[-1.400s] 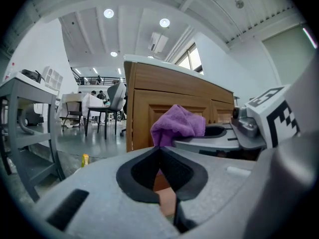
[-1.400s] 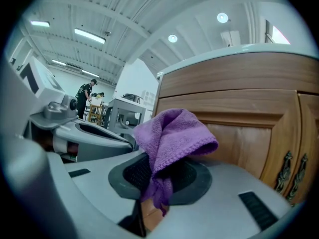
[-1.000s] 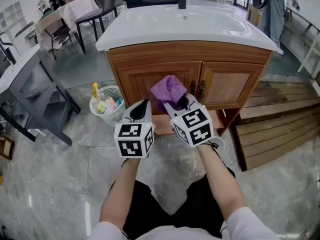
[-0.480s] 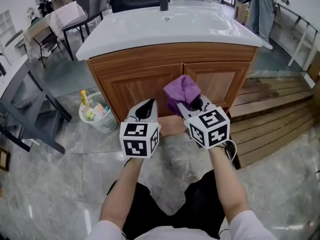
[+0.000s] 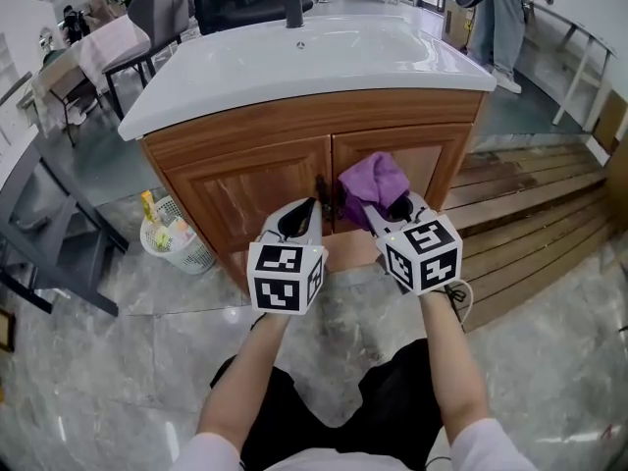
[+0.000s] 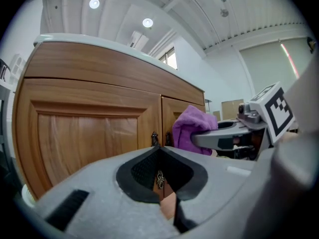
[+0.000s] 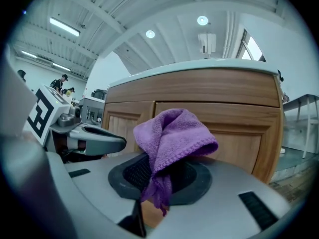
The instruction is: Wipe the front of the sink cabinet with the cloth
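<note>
Both forearms [image 5: 247, 376] extended; right claw [image 5: 379, 207] clamps cloth [image 5: 373, 179] near cabinet [image 5: 250, 180]; left claw [image 5: 306, 208] closed

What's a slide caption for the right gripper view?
Right gripper shut on purple cloth, facing the wooden sink cabinet doors; left gripper alongside.

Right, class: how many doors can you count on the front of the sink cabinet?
2: the left door beside the right door, which the purple cloth partly covers. None look hidden.
</note>
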Demonstrator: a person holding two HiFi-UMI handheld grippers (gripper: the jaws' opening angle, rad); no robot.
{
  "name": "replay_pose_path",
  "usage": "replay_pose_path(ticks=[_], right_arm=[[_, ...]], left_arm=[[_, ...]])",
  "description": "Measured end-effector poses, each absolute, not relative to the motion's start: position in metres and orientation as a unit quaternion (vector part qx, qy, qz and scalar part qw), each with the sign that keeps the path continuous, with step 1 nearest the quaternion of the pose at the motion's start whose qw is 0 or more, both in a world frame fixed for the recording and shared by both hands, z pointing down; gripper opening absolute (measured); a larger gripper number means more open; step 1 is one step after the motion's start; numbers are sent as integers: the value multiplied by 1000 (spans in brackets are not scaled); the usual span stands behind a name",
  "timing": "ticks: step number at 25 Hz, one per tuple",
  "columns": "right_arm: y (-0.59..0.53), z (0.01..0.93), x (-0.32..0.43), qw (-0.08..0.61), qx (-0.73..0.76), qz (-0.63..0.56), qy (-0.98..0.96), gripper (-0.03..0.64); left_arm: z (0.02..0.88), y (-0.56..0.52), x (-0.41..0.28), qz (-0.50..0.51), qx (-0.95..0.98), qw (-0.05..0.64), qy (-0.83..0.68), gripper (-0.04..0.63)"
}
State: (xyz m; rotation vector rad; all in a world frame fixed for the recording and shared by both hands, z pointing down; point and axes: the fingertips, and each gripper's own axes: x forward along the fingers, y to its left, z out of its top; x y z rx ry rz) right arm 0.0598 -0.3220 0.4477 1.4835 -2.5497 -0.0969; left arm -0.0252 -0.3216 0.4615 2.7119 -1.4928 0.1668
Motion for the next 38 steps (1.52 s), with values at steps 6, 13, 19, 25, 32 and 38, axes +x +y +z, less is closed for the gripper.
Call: replay_pose_path(ticks=[6,13,19,25,32,38], right_arm=[[-334,458,92,102,518,-26,-849,72],[-350,465,128,105,536,-29,-837,72],[-357,471,178,108,571,-27,-814,72],[-359,475,215,116,598,-26,-793,72],[-361,481,228,128,614,-25,-778,72],[-351,473,209,121,609,-26,-783,72]], left_arm=[[462,-327,-5,56,878,18,-475,5],[468,-338,8,62,877,16,-477,5],[471,-341,27,64,881,12,-469,5],[473,-344,35,65,884,15,-462,5],[475,-345,33,65,885,20,-461,5],[476,-339,19,64,884,22,-463,5]])
